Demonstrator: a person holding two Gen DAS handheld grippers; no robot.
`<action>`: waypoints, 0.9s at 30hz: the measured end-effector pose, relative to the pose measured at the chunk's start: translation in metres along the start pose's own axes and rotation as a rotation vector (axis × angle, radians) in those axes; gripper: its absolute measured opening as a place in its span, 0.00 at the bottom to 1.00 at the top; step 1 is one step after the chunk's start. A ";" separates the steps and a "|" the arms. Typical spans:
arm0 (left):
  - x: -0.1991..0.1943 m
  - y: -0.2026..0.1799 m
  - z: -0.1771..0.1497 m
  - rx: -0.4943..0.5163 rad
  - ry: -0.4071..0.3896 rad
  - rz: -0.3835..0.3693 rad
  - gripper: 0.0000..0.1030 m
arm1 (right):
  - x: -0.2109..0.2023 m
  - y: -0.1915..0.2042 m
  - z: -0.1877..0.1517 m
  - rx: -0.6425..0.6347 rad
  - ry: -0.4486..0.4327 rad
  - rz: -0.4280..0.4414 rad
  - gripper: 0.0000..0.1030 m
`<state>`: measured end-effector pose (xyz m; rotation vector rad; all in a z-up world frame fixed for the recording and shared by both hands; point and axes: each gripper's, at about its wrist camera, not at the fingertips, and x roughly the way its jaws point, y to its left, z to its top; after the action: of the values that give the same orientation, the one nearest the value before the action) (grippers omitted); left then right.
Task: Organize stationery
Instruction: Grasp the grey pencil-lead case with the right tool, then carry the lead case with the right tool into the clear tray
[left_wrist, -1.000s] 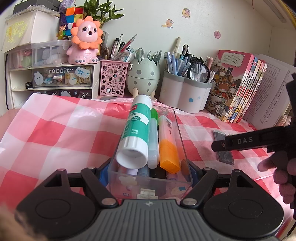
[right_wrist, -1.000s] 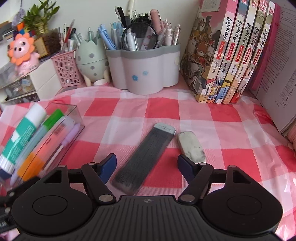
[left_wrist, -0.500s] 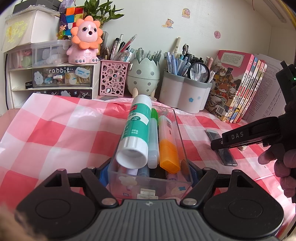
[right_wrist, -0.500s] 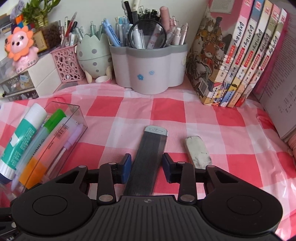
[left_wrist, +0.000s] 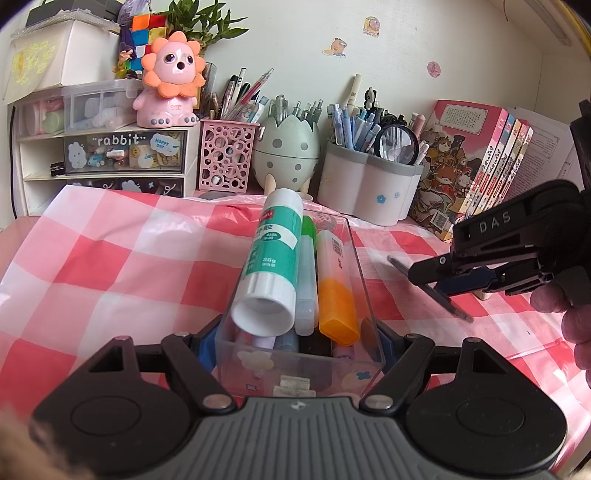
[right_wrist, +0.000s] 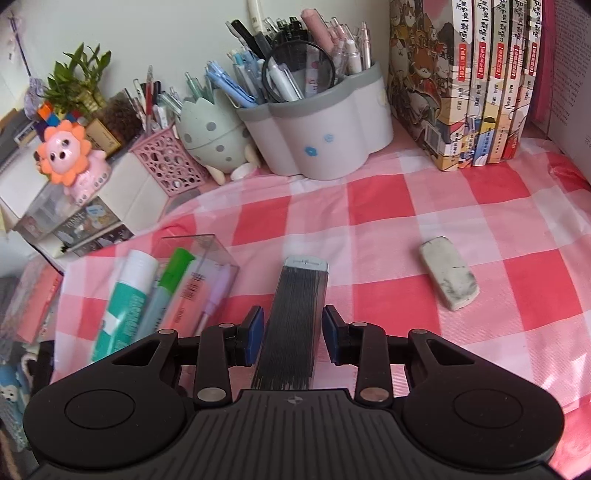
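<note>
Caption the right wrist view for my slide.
Right gripper clamps lead case above checked cloth; eraser right, clear box left.

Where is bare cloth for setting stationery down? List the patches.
Bare checked cloth lies between the clear box and the eraser, in front of the flower-shaped pen holder. More lies left of the clear box, before the drawers. Crowded: the back row along the wall, drawers to books.

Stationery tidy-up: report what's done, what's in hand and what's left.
Done: glue stick and highlighters lie in the clear box, gripped by the left tool. In hand: right tool has just closed on the lead refill case, lifted off the cloth. Left: eraser lies loose on the checked cloth.
</note>
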<state>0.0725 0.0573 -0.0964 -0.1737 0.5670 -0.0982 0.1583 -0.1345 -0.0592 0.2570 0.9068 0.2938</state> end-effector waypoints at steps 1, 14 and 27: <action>0.000 0.000 0.000 0.000 0.000 0.000 0.51 | -0.001 0.002 0.000 0.000 -0.002 0.007 0.33; 0.000 0.000 0.000 0.000 0.000 0.000 0.51 | -0.003 0.007 0.005 0.024 0.023 0.050 0.08; -0.005 0.002 -0.002 0.016 0.009 -0.001 0.52 | 0.014 0.045 -0.009 -0.219 0.065 0.010 0.45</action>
<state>0.0671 0.0593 -0.0954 -0.1579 0.5753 -0.1041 0.1528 -0.0869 -0.0599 0.0496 0.9296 0.4100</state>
